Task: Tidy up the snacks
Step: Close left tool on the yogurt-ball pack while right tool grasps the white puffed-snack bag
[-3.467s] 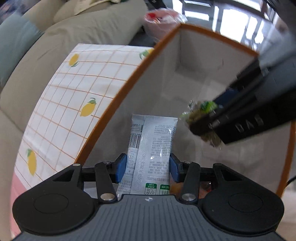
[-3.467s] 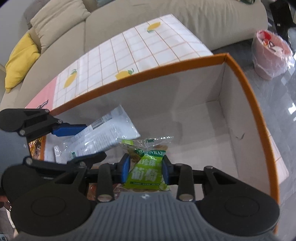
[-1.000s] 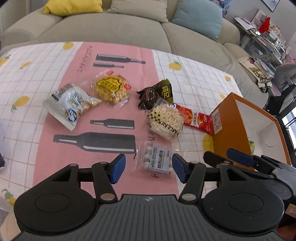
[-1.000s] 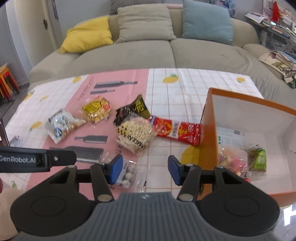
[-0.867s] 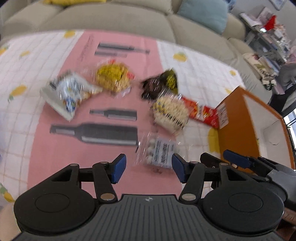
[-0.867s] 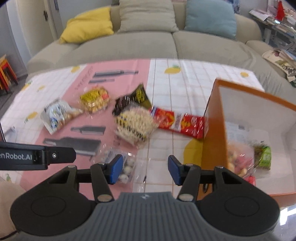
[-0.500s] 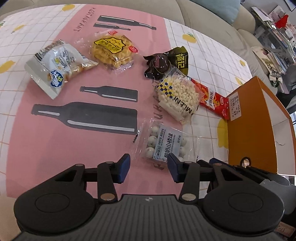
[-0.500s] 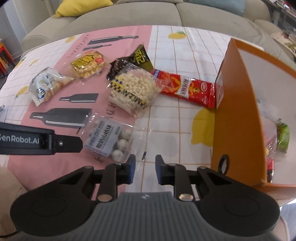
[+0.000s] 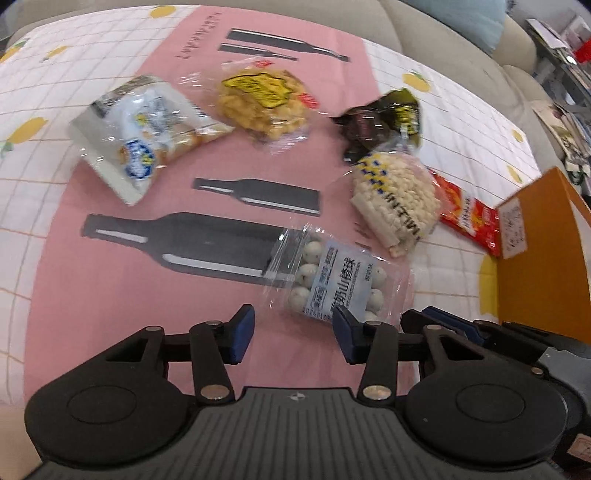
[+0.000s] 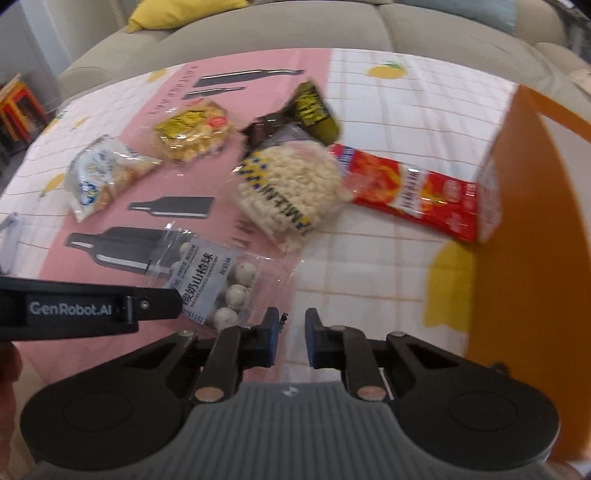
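Several snack packets lie on the tablecloth. A clear bag of white balls lies just ahead of my open, empty left gripper; it also shows in the right wrist view. My right gripper hovers low over the bag's clear right edge, jaws narrowed with a small gap, holding nothing. Further off lie a bag of white puffs, a red packet, a dark packet, a yellow snack bag and a white-blue bag. The orange box stands at the right.
The pink and white lemon-print tablecloth covers the table. A beige sofa with a yellow cushion runs behind it. The left gripper's body crosses the lower left of the right wrist view.
Both grippers left the box, where they had held packets, and came low over the table near the bag of white balls. The right jaws have narrowed; the left stay open.
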Motion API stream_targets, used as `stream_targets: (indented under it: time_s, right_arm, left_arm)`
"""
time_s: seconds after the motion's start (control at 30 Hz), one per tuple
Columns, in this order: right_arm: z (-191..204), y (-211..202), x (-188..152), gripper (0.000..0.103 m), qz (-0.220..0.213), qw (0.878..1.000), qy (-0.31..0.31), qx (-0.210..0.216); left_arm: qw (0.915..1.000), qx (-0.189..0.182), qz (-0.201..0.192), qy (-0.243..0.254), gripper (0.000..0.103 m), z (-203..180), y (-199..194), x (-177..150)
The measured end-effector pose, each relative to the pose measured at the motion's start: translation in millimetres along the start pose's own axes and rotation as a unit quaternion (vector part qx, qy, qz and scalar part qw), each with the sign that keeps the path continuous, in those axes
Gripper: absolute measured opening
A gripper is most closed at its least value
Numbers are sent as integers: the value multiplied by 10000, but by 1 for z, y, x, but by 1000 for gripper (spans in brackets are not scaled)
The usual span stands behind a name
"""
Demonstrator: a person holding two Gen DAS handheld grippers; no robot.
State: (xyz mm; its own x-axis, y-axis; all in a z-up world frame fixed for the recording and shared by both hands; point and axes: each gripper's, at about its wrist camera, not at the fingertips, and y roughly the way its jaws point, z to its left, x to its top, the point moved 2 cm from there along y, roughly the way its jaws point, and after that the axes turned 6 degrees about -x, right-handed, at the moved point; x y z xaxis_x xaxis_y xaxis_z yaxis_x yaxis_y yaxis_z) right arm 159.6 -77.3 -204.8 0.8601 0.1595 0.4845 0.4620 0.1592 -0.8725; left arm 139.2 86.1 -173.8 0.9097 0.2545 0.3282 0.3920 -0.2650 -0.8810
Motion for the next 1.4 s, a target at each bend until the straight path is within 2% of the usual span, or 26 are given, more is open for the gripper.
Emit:
stream_targets:
  time_s: [0.17,0.3,0.57,0.7,0.73,0.87,1.03,1.17,1.3,1.37,1.4]
  right_arm:
    - [14,6,2,13,132,9986,-29,502]
    - [18,-1,7,14,-183,9994,-230,188]
    - [11,18,30,10,-415,9981,-418,-165]
    - [19,21,25,6,-334,9984,-453,65]
    - [22,19,22,6,-288,9983,-475,166]
    - [36,14,6,6,-90,9963,-557,648]
    - [38,11,1,6,-73,9959,-493,754]
    - [35,11,3,7,46,9956,-458,816]
    - [31,9,0,11,-34,9967,-535,607]
    - [23,7,1,12,-116,9976,-515,454]
    - [19,5,2,14,-165,9979,-517,364]
  left_arm:
    - [9994,0,17,-350,53,9,-9,2]
    - [9974,-321,22,-638,53,8,-12,2]
    - [9944,-366,-55,-994,53,15,-11,5]
    - [9936,-372,-65,-1064,58,18,-11,7]
    - [9936,-315,-79,-1078,64,18,-11,7]
    - [9944,-132,-137,-1039,76,19,-12,8]
    - [9960,102,-44,-885,80,9,-1,8]
    - [9968,400,-47,-689,81,-2,10,10]
    - [9966,726,-125,-373,81,-11,16,13]
    - [9958,883,-198,-138,71,-14,17,12]
    - [9959,879,-226,-38,70,-14,17,13]
